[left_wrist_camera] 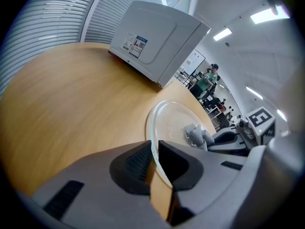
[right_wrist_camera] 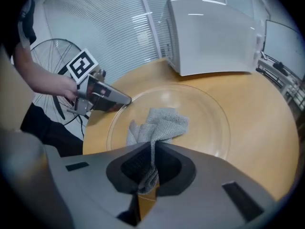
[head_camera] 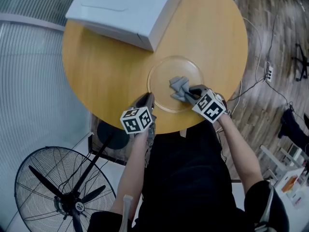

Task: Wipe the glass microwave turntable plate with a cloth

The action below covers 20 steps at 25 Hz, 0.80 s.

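Observation:
The clear glass turntable plate (head_camera: 161, 66) lies flat on the round wooden table (head_camera: 106, 66), near its front edge. My left gripper (head_camera: 148, 100) is shut on the plate's near-left rim (left_wrist_camera: 153, 142), which runs between its pads. A grey cloth (head_camera: 179, 87) lies crumpled on the plate's near half. My right gripper (head_camera: 189, 94) is shut on the cloth's near end, and the cloth (right_wrist_camera: 159, 123) trails from its jaws onto the glass (right_wrist_camera: 205, 109). In the right gripper view my left gripper (right_wrist_camera: 125, 100) shows at the plate's left edge.
A white microwave (head_camera: 128, 8) stands at the back of the table, also seen in the left gripper view (left_wrist_camera: 157, 37) and the right gripper view (right_wrist_camera: 214, 37). A floor fan (head_camera: 63, 190) stands low left of the table. Cables and a power strip (head_camera: 268, 72) lie on the floor at right.

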Available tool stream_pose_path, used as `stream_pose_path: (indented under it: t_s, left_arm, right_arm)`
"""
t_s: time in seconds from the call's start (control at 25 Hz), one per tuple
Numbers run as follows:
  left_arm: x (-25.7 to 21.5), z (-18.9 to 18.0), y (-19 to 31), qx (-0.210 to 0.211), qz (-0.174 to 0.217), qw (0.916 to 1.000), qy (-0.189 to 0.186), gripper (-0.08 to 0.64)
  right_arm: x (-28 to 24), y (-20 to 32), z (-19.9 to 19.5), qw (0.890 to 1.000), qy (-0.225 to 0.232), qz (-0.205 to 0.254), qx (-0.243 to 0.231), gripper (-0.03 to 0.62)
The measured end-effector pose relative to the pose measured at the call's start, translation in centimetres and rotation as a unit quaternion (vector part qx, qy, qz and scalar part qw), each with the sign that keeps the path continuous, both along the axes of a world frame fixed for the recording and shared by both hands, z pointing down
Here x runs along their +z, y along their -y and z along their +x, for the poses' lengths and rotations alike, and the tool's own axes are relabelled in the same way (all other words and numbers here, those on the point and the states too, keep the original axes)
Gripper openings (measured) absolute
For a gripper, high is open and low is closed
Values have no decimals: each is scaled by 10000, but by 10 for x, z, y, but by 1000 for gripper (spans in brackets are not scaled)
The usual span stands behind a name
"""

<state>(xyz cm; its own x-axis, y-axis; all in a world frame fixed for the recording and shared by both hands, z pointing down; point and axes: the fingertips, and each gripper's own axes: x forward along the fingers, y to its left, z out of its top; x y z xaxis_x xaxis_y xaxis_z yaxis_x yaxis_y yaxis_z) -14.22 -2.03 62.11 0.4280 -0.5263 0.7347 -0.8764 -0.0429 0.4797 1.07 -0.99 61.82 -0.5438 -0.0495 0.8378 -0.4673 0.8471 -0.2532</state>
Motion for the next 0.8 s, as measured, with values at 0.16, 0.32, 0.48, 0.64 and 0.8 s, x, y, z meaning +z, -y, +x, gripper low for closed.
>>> stream_pose_path:
  t_s: [0.16, 0.32, 0.48, 0.64, 0.8]
  left_arm:
    - [1, 0, 0, 19, -7, 10000, -28, 43]
    - [1, 1, 0, 17, -5, 10000, -26, 44]
    - [1, 2, 0, 23, 5, 10000, -32, 44]
    - [1, 1, 0, 20, 18, 10000, -14, 44]
    - [1, 1, 0, 17, 16, 10000, -4, 44]
  right_arm:
    - [-1, 34, 21, 9981, -24, 68, 604, 26]
    - [-1, 62, 27, 9963, -81, 241, 818, 26]
    - [-3, 80, 21, 9942, -125, 410, 989, 26]
    - [-4, 79, 7, 9946, -179, 568, 846, 26]
    - [-2, 61, -14, 9971, -109, 537, 523, 26]
